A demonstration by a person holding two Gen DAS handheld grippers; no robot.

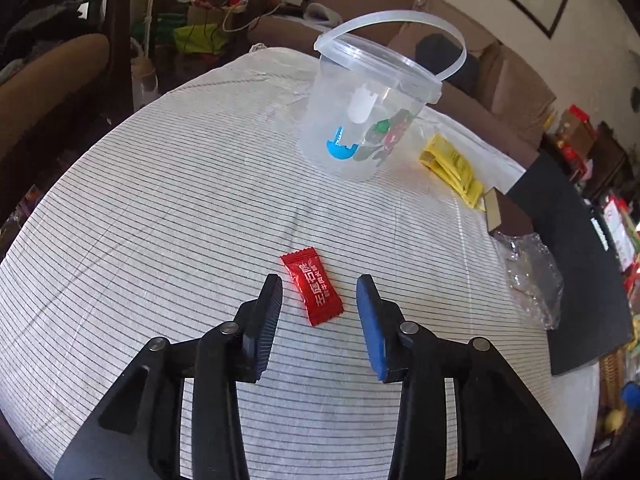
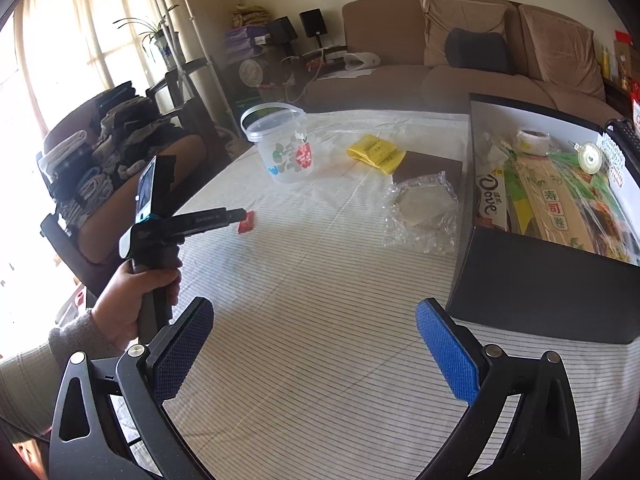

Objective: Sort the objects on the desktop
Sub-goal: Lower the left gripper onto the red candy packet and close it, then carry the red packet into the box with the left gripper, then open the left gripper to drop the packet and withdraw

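Note:
A red candy packet (image 1: 313,288) lies flat on the striped tablecloth (image 1: 160,240). My left gripper (image 1: 319,284) is open, its fingers on either side of the packet, just above the cloth. The packet also shows in the right wrist view (image 2: 245,222), at the tip of the left gripper tool (image 2: 200,222). A clear plastic bucket (image 1: 368,112) with a handle stands upright further back; it also shows in the right wrist view (image 2: 284,144). Yellow packets (image 1: 452,168) lie right of the bucket. My right gripper (image 2: 314,316) is open and empty above the cloth.
A crumpled clear plastic wrapper (image 2: 424,208) lies on a brown card. A black open box (image 2: 540,280) full of snacks stands at the right. A chair with folded clothes (image 2: 100,168) is at the left table edge. A sofa (image 2: 460,60) is behind.

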